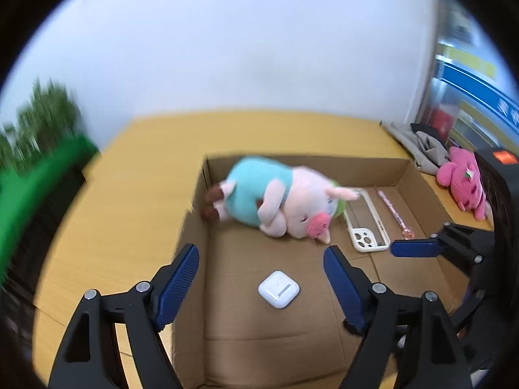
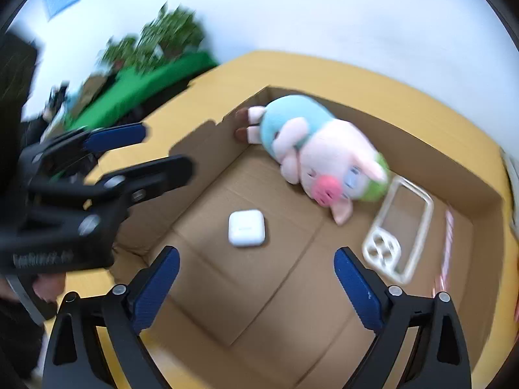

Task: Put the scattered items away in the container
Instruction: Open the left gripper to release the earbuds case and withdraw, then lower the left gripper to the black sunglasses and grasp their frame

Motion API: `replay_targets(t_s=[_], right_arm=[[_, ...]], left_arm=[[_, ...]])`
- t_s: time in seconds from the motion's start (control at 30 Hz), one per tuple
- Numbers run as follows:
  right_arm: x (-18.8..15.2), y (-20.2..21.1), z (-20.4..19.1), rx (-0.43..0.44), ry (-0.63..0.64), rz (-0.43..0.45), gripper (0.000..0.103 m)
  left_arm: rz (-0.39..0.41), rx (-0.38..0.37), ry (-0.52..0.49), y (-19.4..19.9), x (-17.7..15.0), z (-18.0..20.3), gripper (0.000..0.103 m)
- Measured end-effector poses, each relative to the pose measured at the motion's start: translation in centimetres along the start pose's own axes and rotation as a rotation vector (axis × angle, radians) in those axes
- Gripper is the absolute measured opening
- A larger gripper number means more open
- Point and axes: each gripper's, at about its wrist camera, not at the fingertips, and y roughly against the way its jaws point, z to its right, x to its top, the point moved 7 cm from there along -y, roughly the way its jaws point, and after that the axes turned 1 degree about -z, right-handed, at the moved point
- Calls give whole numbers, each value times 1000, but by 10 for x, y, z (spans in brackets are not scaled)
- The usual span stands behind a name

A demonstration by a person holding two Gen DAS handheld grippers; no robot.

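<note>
Cardboard box [image 1: 402, 168] on yellow table [image 1: 136, 194], open-topped, below both grippers. Left gripper [image 1: 261, 275]: jaws spread wide, holding nothing, poised over the box's left wall. White earbud case [image 1: 278, 289] flat on box floor, directly between and below the left jaws. Plush pig [image 1: 285, 204] on its side, beyond the jaw tips, against the far-left corner. Phone case [image 1: 366, 223] flat, beyond the right jaw, touching the pig's head. Pink pen [image 1: 394, 214] just right of it. Right gripper [image 2: 256, 269]: jaws wide apart, empty, earbud case just ahead. Pink plush [image 1: 462, 181] outside the box, far right.
</note>
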Motion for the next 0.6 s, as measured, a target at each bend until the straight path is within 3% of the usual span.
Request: replay_targets(t_s=[0.13, 0.23, 0.33, 0.6], right_arm=[[-44, 43, 1, -77, -97, 77, 101], [-39, 51, 9, -146, -129, 106, 101], [-56, 74, 20, -192, -141, 133, 101], [-82, 101, 24, -275, -136, 166, 101]], left_arm=[[36, 52, -43, 27, -18, 21, 79], [50, 72, -15, 42, -30, 24, 79], [52, 36, 19, 51, -42, 32, 79], [76, 35, -8, 65, -64, 54, 79]])
